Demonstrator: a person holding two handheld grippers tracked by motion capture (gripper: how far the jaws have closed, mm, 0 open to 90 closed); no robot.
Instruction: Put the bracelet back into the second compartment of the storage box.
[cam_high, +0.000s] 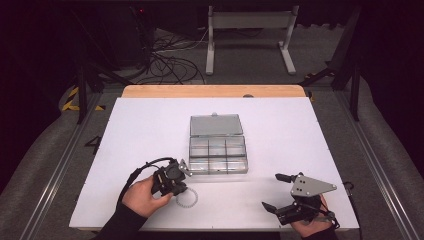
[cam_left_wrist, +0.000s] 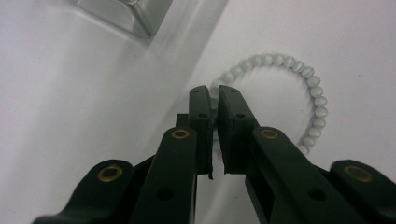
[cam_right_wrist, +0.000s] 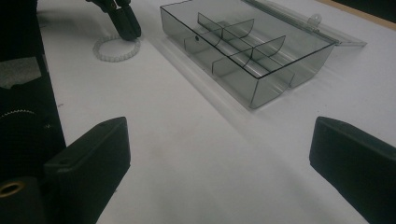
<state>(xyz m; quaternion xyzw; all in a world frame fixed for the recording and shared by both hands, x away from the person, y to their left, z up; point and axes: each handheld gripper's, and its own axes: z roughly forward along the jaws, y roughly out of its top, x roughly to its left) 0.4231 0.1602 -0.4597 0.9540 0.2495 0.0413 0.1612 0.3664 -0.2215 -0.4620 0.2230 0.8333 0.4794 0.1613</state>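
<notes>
Bead bracelet (cam_left_wrist: 299, 84), pale grey-white, closed ring.
Lies flat on white surface, right of centre in left gripper view; near edge hidden.

The white table (cam_high: 280, 150) is brightly and evenly lit from above, while the room beyond its far edge sinks into darkness. Shadows are soft and faint. Both gripper views look dim, greyish and slightly blurred near the lens.

Lab: cables (cam_high: 170, 60), metal frame (cam_high: 250, 35), dark curtains.

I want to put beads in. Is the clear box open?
Open: the box has its lid folded back flat on the table, and its compartments look empty.
</notes>
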